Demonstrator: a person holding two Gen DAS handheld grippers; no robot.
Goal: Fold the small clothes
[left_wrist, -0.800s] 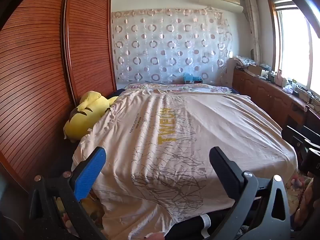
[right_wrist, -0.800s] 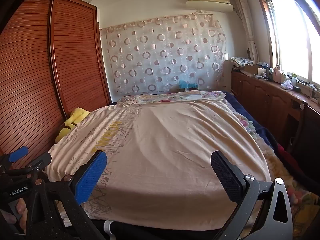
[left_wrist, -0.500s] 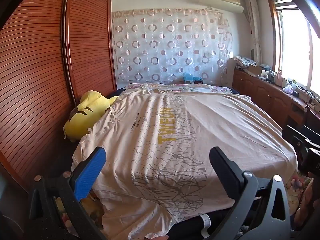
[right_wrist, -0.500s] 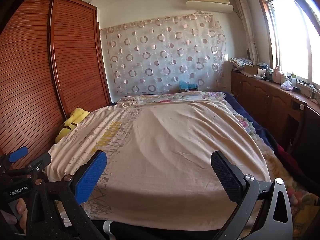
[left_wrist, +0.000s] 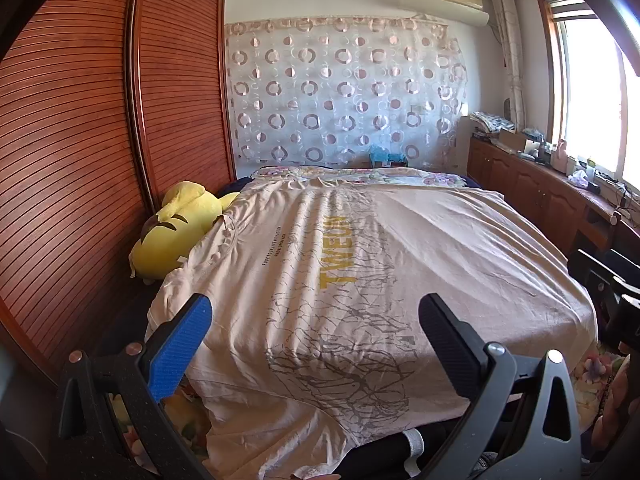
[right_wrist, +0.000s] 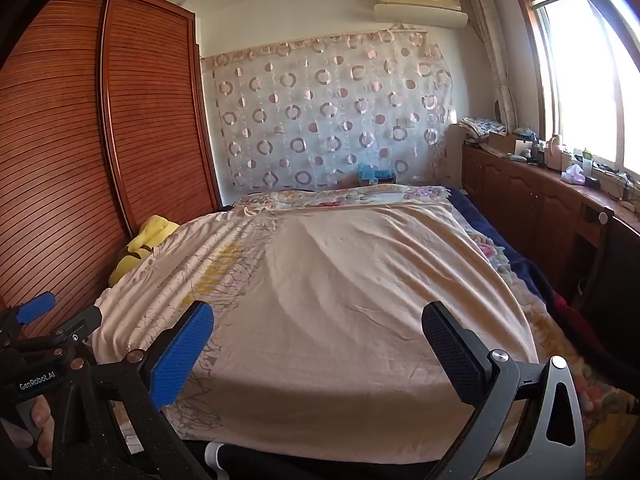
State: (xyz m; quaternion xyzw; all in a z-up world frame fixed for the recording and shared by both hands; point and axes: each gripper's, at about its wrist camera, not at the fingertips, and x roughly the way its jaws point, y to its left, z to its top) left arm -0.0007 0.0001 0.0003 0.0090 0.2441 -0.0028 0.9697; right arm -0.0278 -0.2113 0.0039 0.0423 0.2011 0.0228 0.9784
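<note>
A large beige T-shirt [left_wrist: 360,264] with yellow lettering and a grey branch print lies spread flat over the bed, collar to the left. It also shows in the right wrist view [right_wrist: 340,300]. My left gripper [left_wrist: 316,344] is open and empty, held above the shirt's near edge on the printed side. My right gripper [right_wrist: 318,348] is open and empty, above the plain side's near edge. The left gripper shows at the lower left of the right wrist view [right_wrist: 52,320].
A yellow plush toy [left_wrist: 176,228] lies at the bed's left edge against the wooden wardrobe [left_wrist: 80,160]. A wooden cabinet [left_wrist: 540,196] with clutter runs along the right under the window. Floral bedding [right_wrist: 360,196] shows beyond the shirt. A dark garment [left_wrist: 384,448] lies under the near hem.
</note>
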